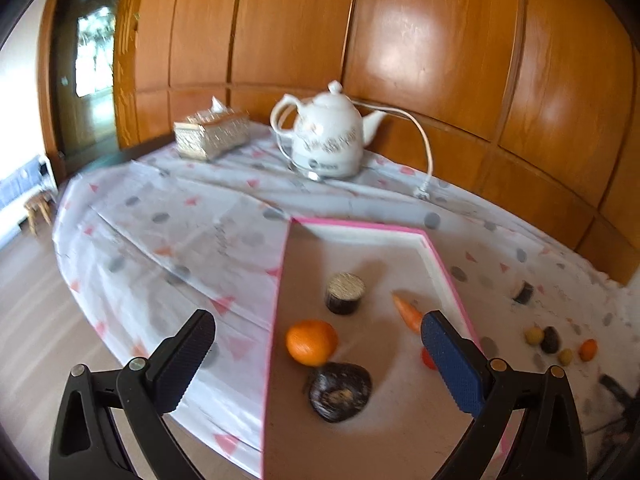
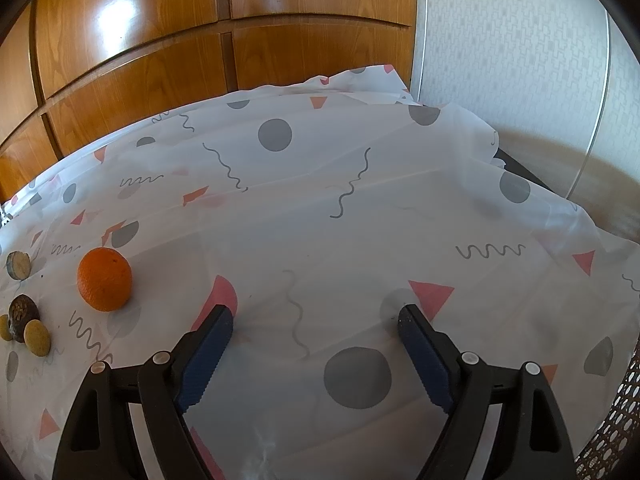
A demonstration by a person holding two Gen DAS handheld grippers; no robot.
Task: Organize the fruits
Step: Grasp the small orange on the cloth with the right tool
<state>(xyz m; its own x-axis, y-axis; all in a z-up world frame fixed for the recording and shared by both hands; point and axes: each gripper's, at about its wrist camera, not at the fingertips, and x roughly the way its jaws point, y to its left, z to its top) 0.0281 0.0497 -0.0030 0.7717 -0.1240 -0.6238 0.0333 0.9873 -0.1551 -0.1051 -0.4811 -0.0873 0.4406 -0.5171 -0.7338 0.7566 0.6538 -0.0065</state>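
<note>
The left tool point(image 1: 318, 360) is hanging released over the pink tray point(image 1: 440, 256); the right tool point(image 2: 316, 340) is gaping empty. Its loose orange point(image 2: 105, 279) is sitting on the bench at ten o'clock: swing there, straddle squarely, clench gently.

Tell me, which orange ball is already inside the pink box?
The round orange fruit beside the dark oval fruit lies inside the pink-edged box. The other orange fruit sits outside on the patterned white tablecloth.
</note>
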